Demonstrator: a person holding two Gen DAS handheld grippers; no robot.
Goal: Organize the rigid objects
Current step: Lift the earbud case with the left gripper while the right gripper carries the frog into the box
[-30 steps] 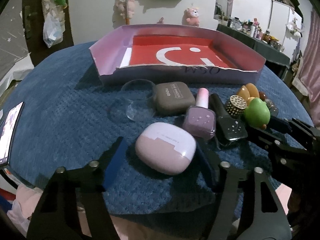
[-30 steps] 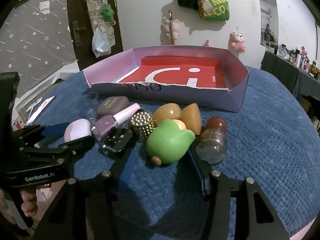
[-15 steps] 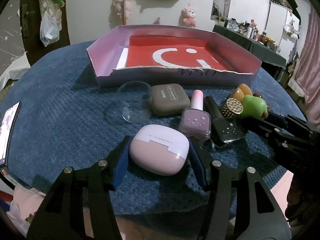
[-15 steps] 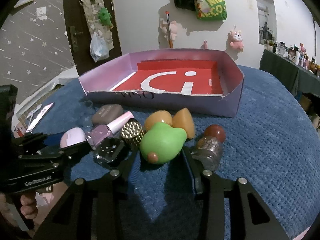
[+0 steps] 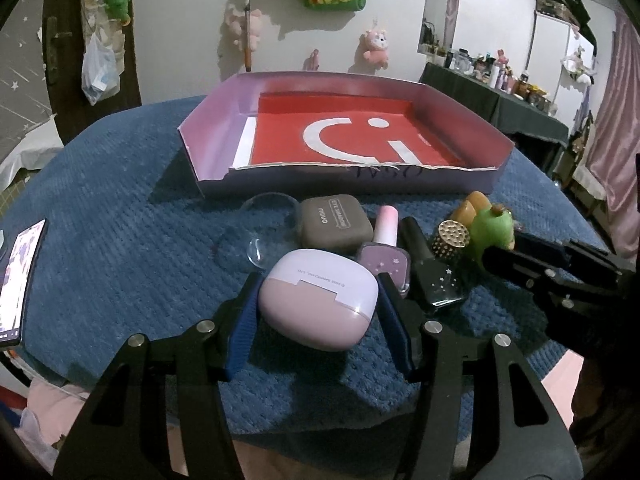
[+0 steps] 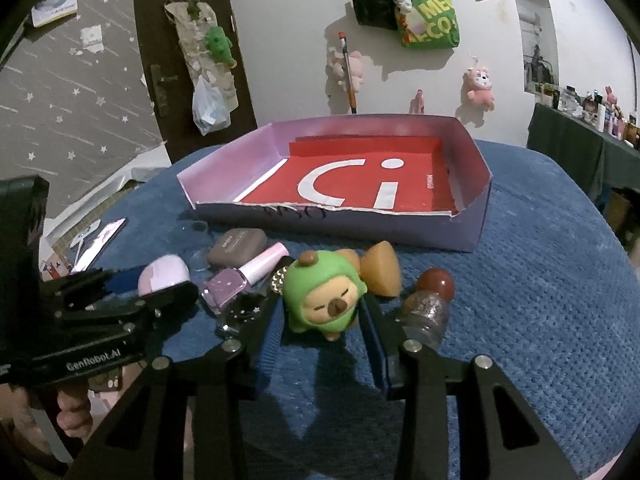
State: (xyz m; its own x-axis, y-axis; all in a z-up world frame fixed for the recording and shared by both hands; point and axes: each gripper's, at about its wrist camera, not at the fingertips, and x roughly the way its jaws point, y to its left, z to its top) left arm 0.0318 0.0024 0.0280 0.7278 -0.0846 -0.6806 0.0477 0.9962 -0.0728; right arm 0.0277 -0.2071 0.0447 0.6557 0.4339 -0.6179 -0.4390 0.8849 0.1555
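Left wrist: left claw (image 5: 318, 300) grips two-tone lilac/pink case (image 5: 318, 300), rounded, glossy w/ tiny print.

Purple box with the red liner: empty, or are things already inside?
Empty. The purple box shows only its red liner; all items lie outside, on the blue cloth.

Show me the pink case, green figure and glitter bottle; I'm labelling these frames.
pink case (image 5: 318, 306), left wrist view, top of lid
green figure (image 6: 324, 298), right wrist view, its face
glitter bottle (image 6: 426, 312), right wrist view, glass body
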